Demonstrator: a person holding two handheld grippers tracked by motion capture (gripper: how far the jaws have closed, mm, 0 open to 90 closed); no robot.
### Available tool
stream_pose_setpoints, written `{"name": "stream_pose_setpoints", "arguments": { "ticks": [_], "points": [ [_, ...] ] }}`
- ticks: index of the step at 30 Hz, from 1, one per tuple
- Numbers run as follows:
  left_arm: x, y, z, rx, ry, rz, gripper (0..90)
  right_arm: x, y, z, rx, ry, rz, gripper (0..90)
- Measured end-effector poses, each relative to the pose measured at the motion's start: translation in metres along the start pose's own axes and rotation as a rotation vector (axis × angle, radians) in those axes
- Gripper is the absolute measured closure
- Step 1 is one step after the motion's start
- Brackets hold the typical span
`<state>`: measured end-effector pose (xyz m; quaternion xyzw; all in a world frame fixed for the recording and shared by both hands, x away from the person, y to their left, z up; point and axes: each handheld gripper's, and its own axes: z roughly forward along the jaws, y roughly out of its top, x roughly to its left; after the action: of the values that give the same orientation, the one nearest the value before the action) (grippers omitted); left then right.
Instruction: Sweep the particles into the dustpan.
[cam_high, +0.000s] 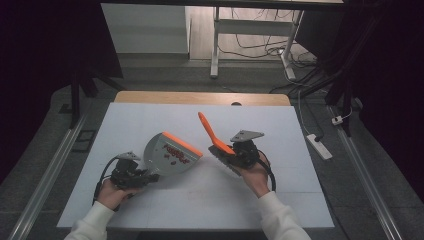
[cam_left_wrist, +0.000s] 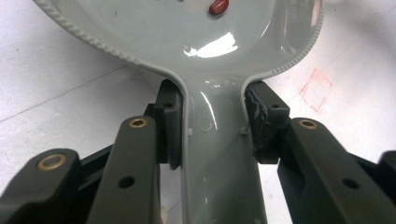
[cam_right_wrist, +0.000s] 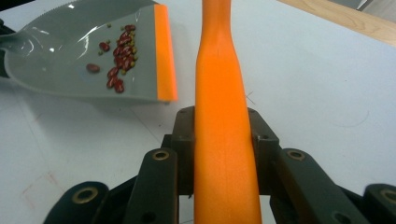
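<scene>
Down on the white table (cam_high: 150, 210), the person's left hand (cam_high: 111, 192) holds the left gripper (cam_high: 145, 176), whose jaws are clamped on the narrow handle of a grey dustpan (cam_high: 167, 155); in the left gripper view the handle sits pinched between the two black pads (cam_left_wrist: 169, 126), with the pan's bowl spreading out at twelve o'clock. The dustpan has an orange lip (cam_high: 182, 143) along its far edge, facing roughly two o'clock in the high view. A scatter of red beans (cam_right_wrist: 119, 60), mixed with a few smaller greenish ones, lies inside the pan near that lip. Just beside it, toward three o'clock, the right hand (cam_high: 256, 177) holds the right gripper (cam_high: 227, 152), jaws closed on an orange brush handle (cam_high: 210, 131) that slants up toward eleven o'clock; in the right gripper view the handle runs straight up between the jaws. The brush's dark head (cam_high: 223, 159) sits low by the gripper, close to the table. The brush and the dustpan are near each other but apart.
</scene>
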<state>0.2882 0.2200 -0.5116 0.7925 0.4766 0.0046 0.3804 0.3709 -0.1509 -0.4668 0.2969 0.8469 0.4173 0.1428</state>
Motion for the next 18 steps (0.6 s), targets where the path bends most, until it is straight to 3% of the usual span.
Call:
{"name": "stream_pose_setpoints", "arguments": {
  "ticks": [18],
  "points": [
    [-0.011, -0.006, -0.002, -0.048, 0.061, -0.049, 61.7, -0.011, -0.007, -0.027, -0.032, 0.027, -0.005, 70.0]
  ]
}}
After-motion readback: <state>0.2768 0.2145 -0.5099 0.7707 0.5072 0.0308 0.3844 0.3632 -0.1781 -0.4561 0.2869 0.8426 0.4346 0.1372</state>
